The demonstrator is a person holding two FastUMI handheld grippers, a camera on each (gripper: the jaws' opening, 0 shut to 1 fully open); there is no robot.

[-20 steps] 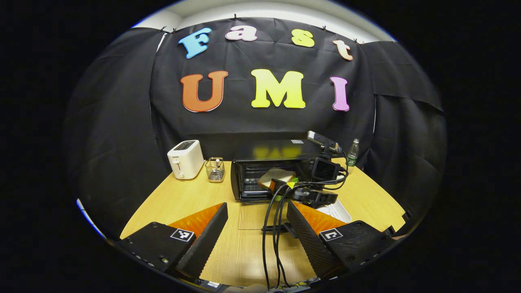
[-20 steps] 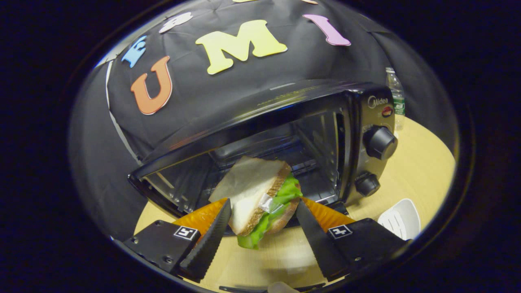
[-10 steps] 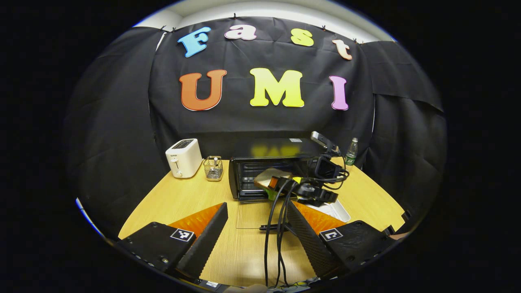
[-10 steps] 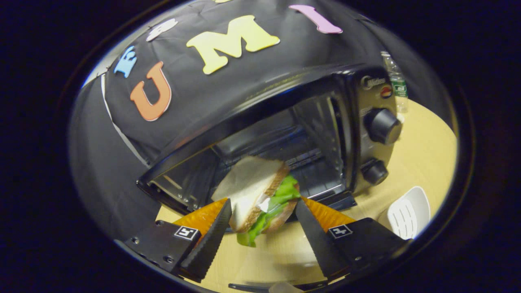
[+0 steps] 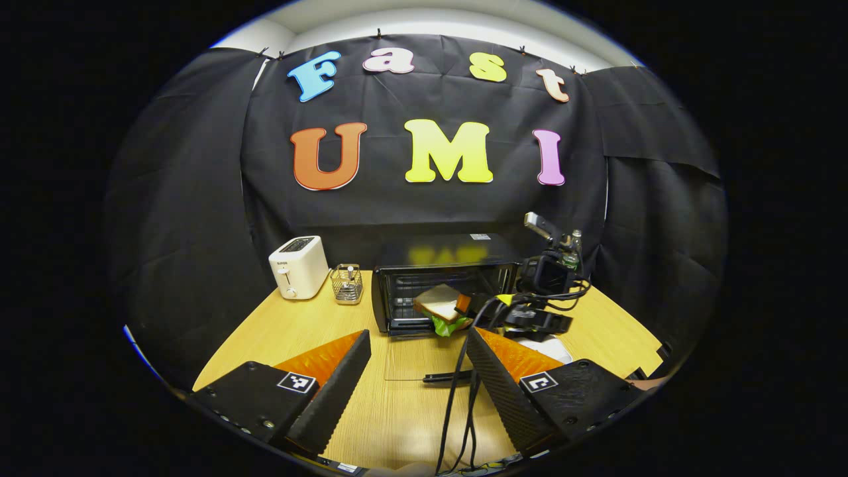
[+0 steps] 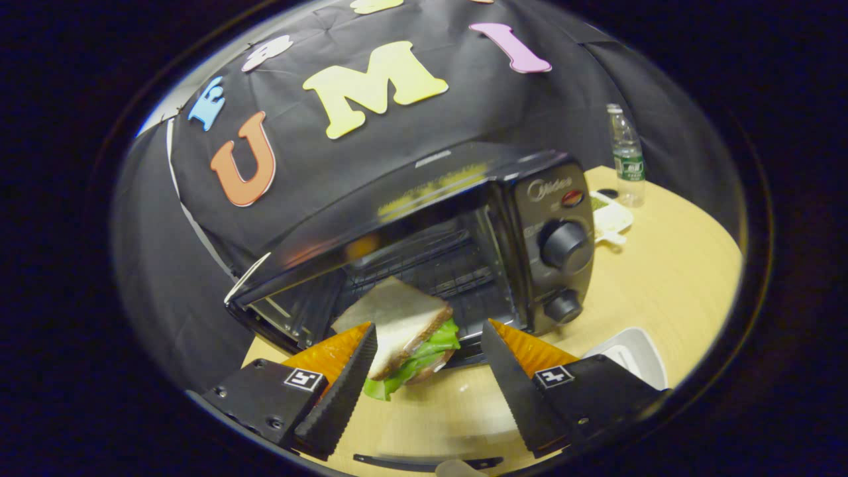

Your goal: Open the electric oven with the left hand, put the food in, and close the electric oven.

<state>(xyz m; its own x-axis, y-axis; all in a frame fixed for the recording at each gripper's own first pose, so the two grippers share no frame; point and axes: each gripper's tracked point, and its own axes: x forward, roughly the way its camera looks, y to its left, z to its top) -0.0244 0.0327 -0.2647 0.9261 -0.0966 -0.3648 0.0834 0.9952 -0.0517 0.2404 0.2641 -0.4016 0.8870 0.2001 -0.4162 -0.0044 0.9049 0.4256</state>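
Since the earlier frames the right gripper has drawn back from the toaster oven, which now looks smaller and farther off in the right gripper view, and the sandwich has slipped toward the left finger. The sandwich, white bread with green lettuce, sits at the mouth of the oven's open cavity; it touches the left finger, while a clear gap separates it from the right finger, so the jaws stand spread and are not pinching it from both sides. Whether it rests on the oven's lowered glass door or on the rack cannot be told. In the left gripper view the left gripper is held back over the wooden table, its fingers wide apart with nothing between them. Farther off, that view shows the right gripper with its cables in front of the oven. A white toaster and a small wire basket stand left of the oven, a plastic bottle behind it to the right.
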